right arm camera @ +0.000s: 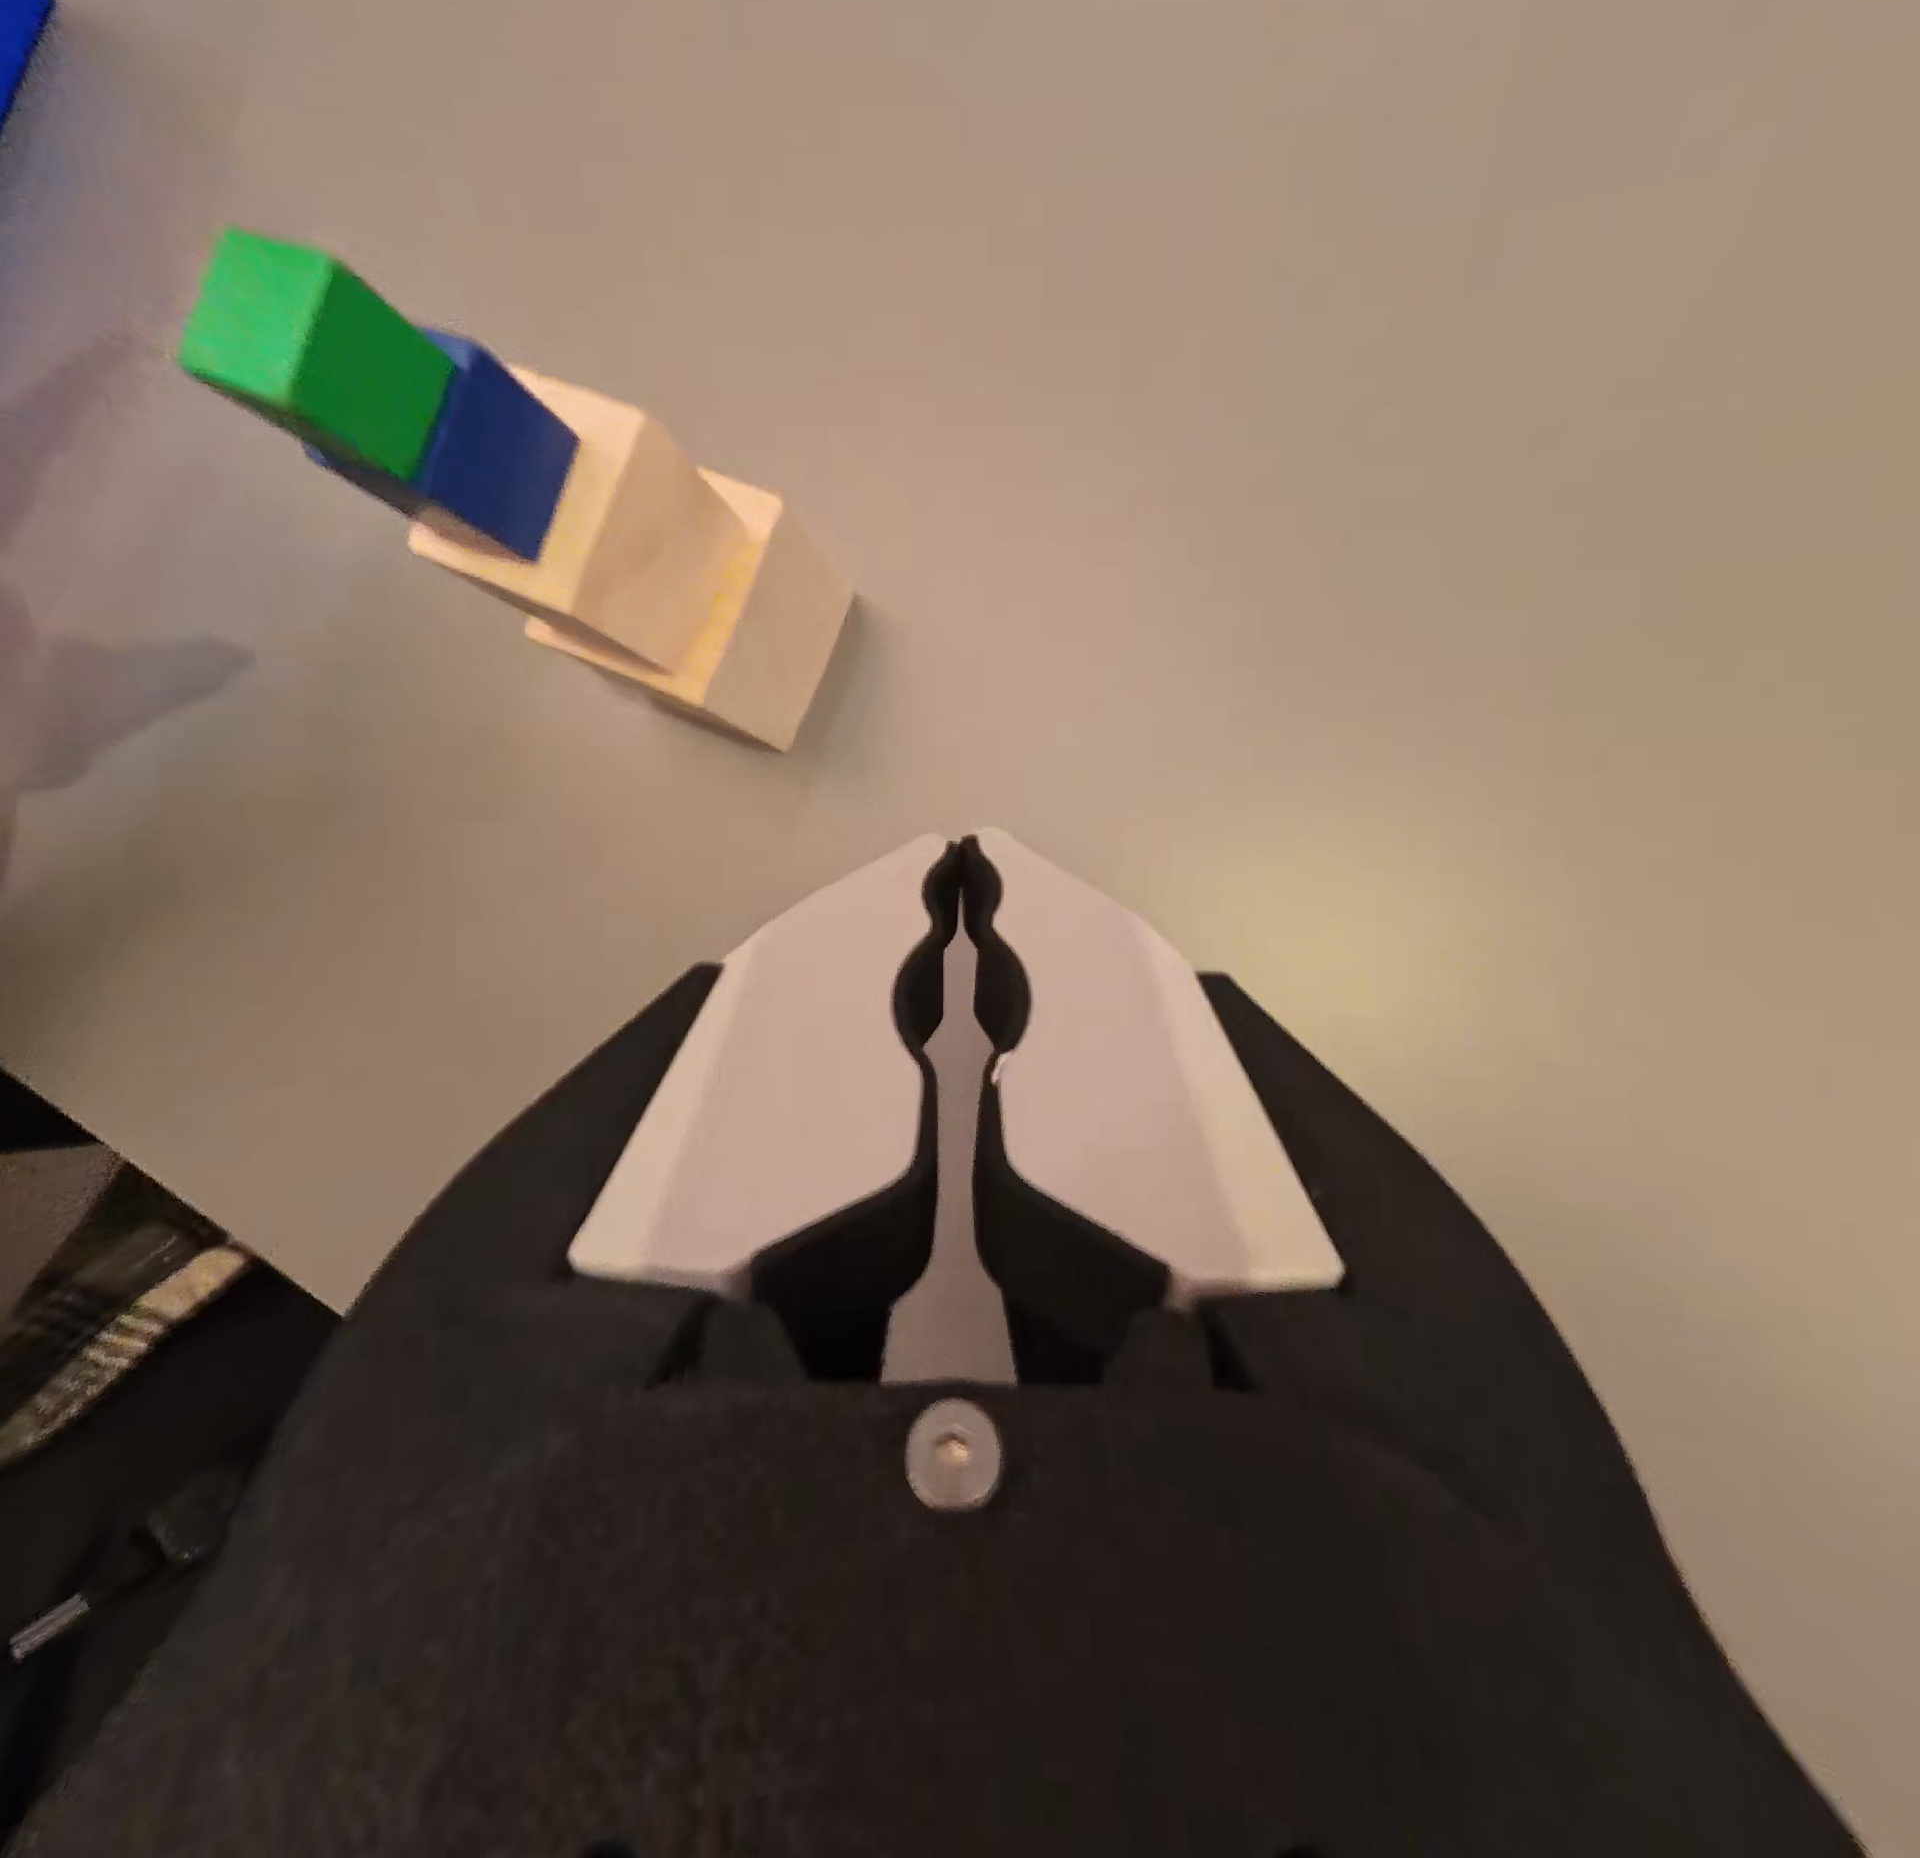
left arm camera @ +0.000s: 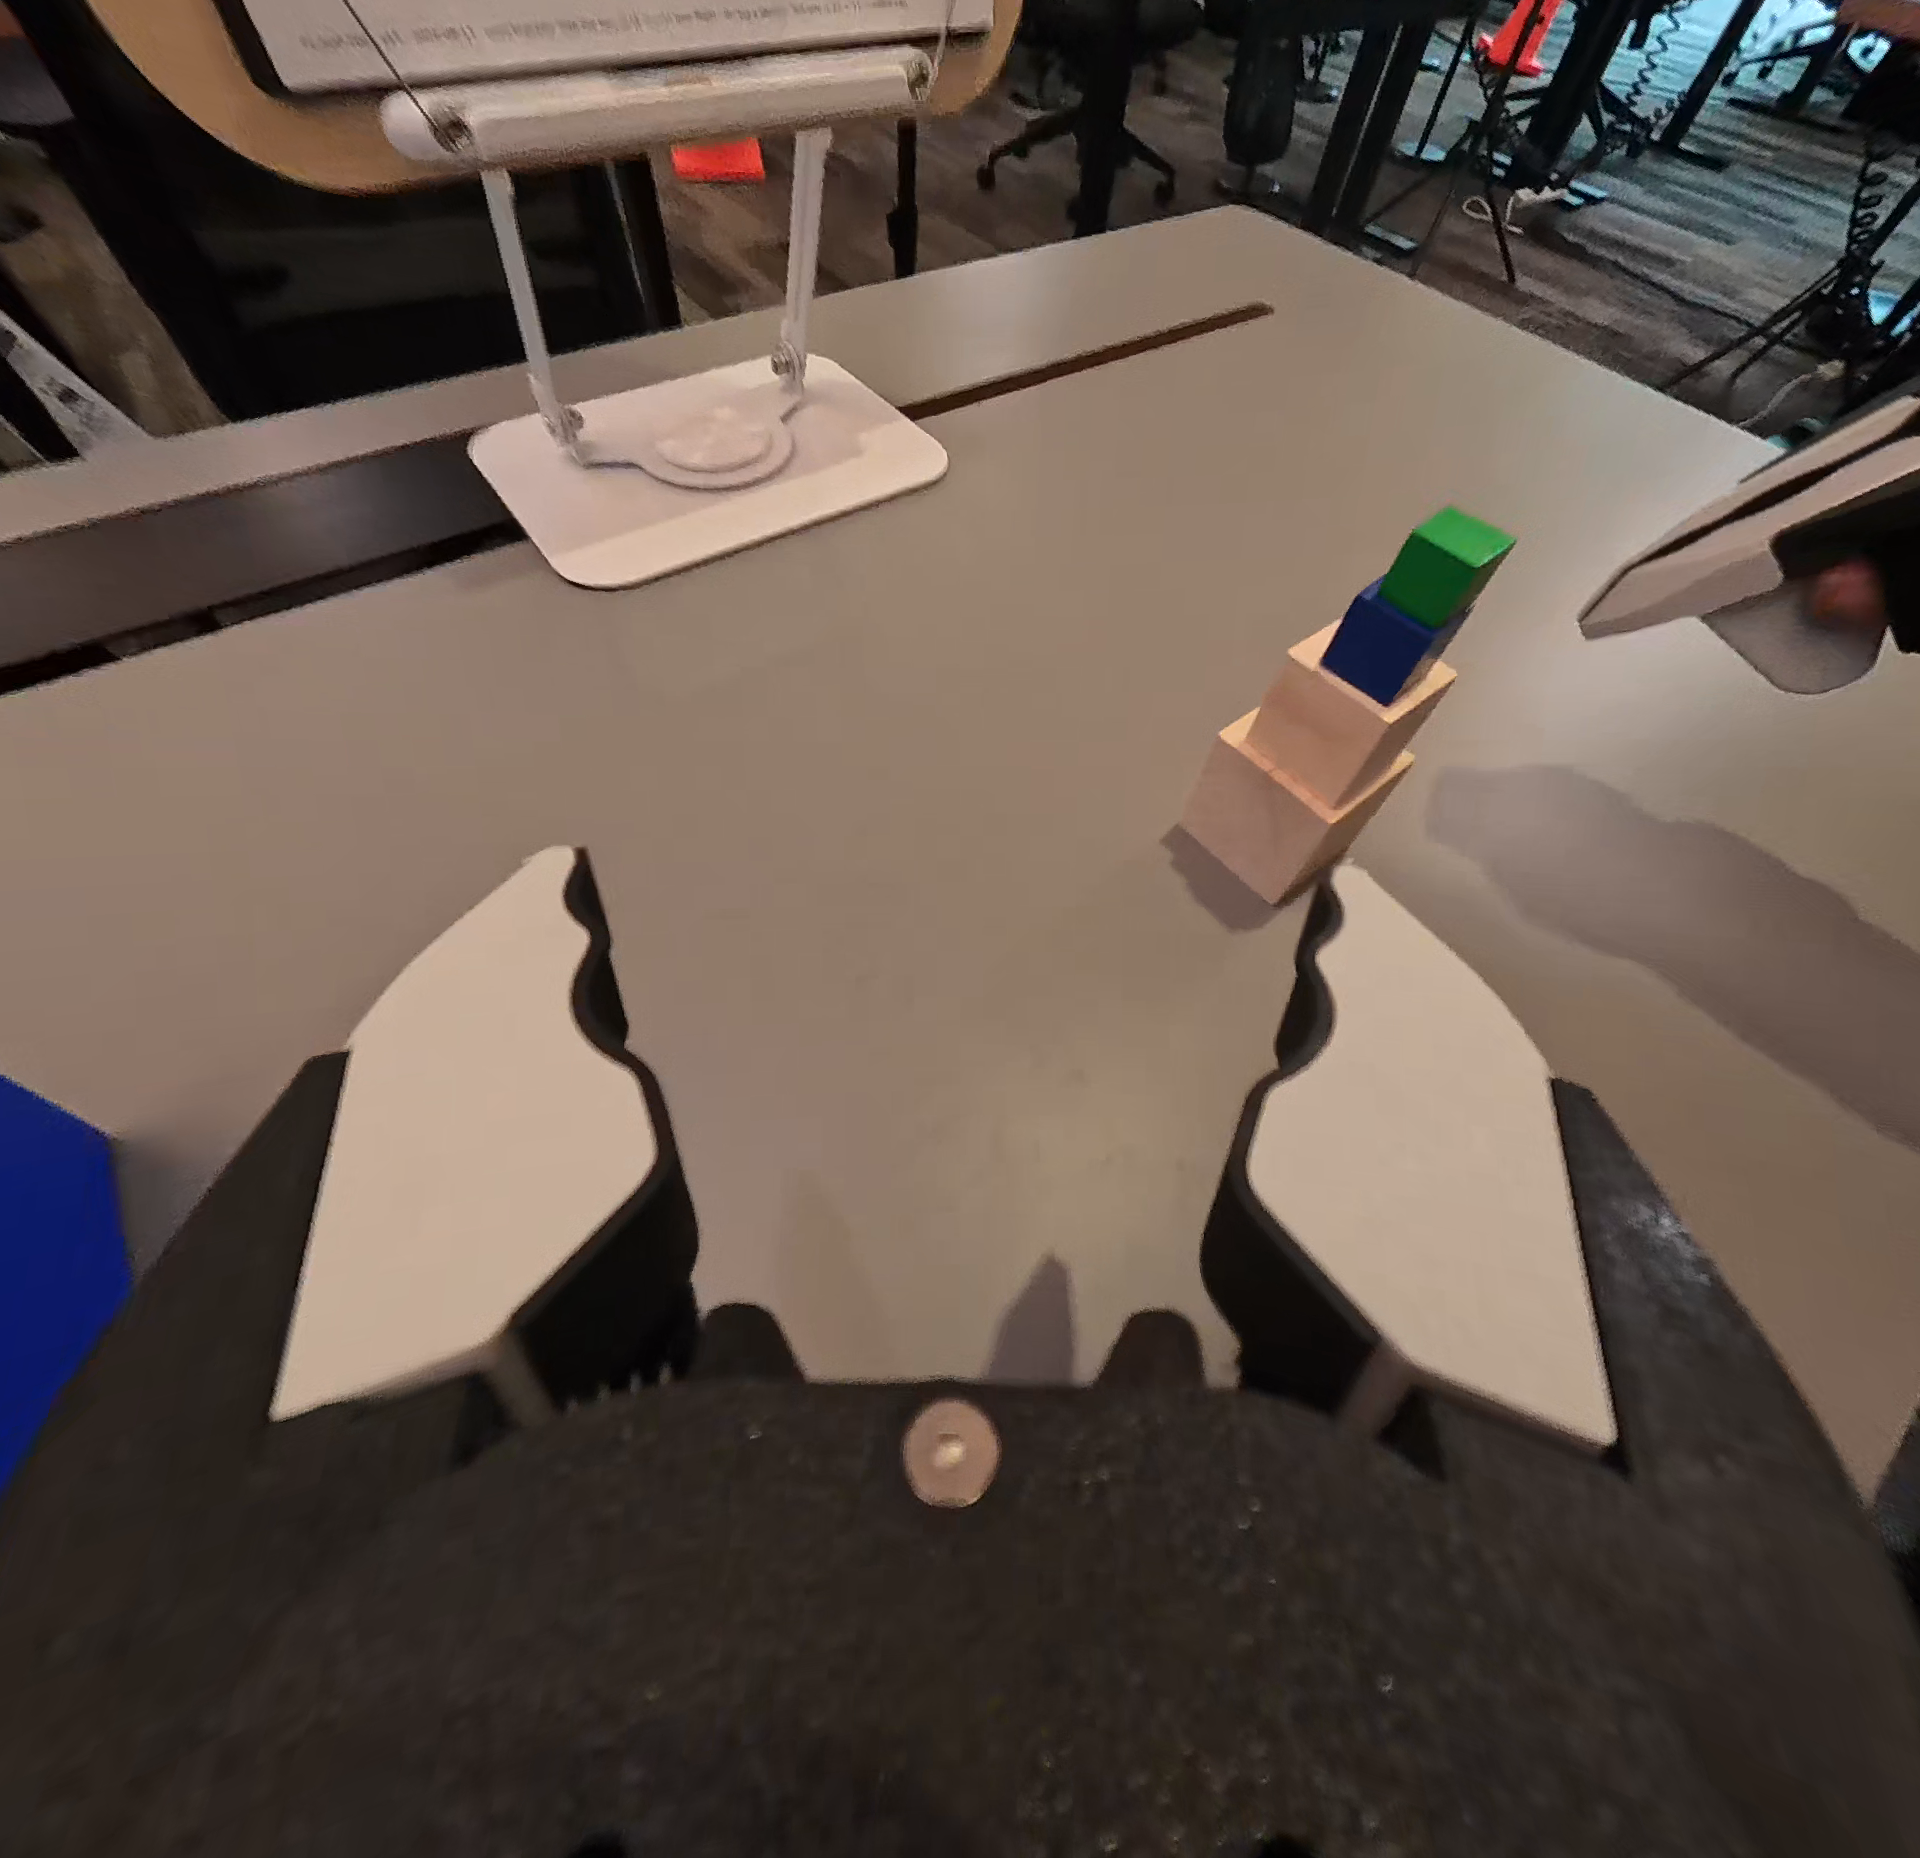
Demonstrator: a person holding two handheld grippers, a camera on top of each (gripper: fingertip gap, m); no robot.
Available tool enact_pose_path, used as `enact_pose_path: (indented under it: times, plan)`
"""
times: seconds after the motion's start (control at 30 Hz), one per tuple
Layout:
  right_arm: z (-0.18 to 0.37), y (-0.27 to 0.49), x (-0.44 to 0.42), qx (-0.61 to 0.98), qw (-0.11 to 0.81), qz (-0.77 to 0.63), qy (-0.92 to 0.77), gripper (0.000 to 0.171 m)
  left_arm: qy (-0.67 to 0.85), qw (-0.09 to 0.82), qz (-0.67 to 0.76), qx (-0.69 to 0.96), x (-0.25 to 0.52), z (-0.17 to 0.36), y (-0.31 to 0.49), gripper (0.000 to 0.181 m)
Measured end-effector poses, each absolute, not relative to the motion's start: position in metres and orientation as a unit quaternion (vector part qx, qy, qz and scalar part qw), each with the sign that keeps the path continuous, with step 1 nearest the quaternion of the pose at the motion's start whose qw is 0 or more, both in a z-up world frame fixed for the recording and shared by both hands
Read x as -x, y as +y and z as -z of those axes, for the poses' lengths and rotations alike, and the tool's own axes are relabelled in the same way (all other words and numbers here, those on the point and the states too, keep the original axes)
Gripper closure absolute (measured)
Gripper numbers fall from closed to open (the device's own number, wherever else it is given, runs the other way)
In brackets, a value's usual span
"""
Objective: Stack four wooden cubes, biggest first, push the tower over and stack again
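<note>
A tower of four cubes stands on the grey table (left arm camera: 883, 748): a large plain wooden cube (left arm camera: 1273, 821) at the bottom, a smaller plain cube (left arm camera: 1335, 717), a blue cube (left arm camera: 1377, 645), and a green cube (left arm camera: 1439, 567) on top. The same tower shows in the right wrist view, with the green cube (right arm camera: 312, 338) on top and the large cube (right arm camera: 774, 624) at the base. My left gripper (left arm camera: 951, 873) is open and empty, to the near left of the tower. My right gripper (right arm camera: 964, 844) is shut and empty, above the table beside the tower; it also shows in the left wrist view (left arm camera: 1704, 572).
A white stand (left arm camera: 717, 458) holding a board sits at the table's back left. A blue object (left arm camera: 52, 1226) lies at the left edge; it also shows in the right wrist view (right arm camera: 19, 37). A slot (left arm camera: 1091, 359) runs across the table's back. Chairs and desks stand beyond.
</note>
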State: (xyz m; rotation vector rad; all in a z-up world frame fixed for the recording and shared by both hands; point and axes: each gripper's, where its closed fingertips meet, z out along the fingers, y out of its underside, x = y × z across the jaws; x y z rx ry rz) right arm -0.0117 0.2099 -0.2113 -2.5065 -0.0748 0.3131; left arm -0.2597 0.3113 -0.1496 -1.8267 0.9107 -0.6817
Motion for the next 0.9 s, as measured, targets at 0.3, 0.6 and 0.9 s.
enact_pose_path:
  times: [0.3,0.6,0.9]
  plan:
    - [0.212,0.241,0.036,0.964,0.250,-0.084,0.015,0.171,0.367,0.490,0.290,0.736,0.281,0.135,0.309,0.061]
    - [0.224,0.263,0.078,0.972,0.207,-0.110,0.011,0.171,0.367,0.480,0.311,0.733,0.291,0.135,0.312,0.062]
    - [0.214,0.281,0.104,0.970,0.217,-0.104,-0.026,0.171,0.389,0.455,0.307,0.739,0.286,0.154,0.314,0.063]
